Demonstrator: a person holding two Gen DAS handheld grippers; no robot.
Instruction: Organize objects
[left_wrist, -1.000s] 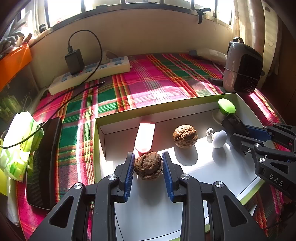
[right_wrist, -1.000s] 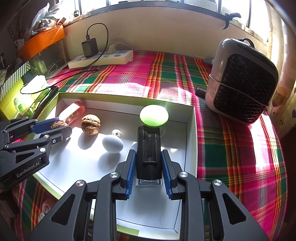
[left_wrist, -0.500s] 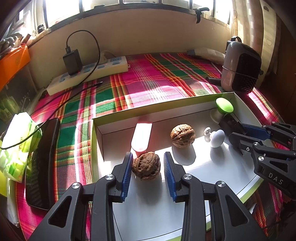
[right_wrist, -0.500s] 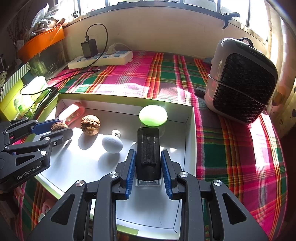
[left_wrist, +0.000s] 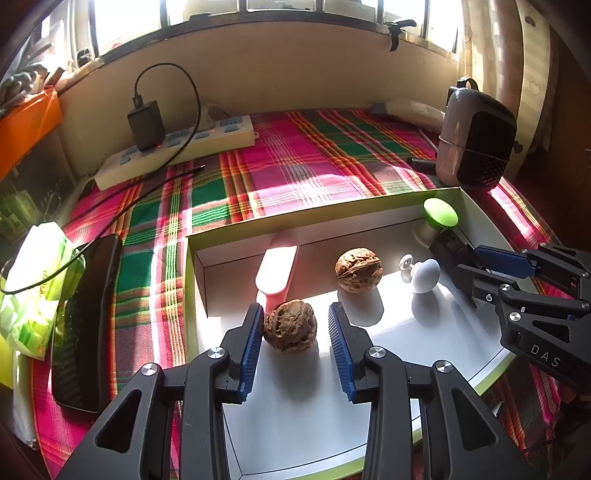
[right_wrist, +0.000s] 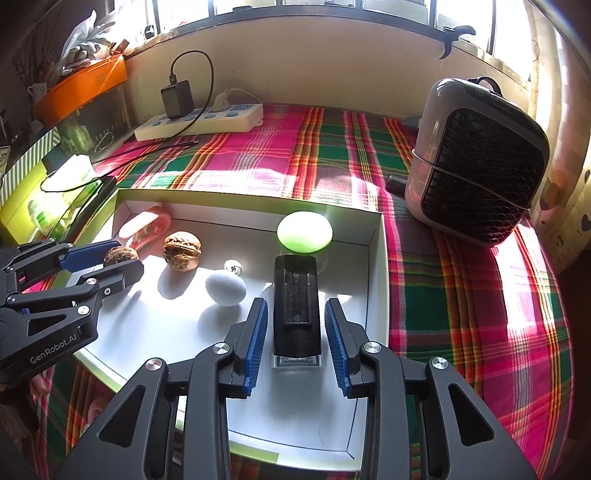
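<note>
Walnuts number two in the box (left_wrist: 376, 221) (near one (left_wrist: 290, 326) between the left gripper's (left_wrist: 297, 345) opening jaws); the right gripper's (right_wrist: 295, 341) opening jaws flank one black block (right_wrist: 296, 302).

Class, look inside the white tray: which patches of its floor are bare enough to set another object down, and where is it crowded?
Bare: the tray floor nearest the cameras, below the white knob and between the two grippers. Crowded: the far wall, lined by pink case, walnut, knob and green-topped piece.

Rough wrinkled walnut (left_wrist: 290, 326), smooth matt white tray (left_wrist: 295, 424), woven plaid cloth (left_wrist: 295, 173), ribbed blue pads (left_wrist: 252, 347)
</note>
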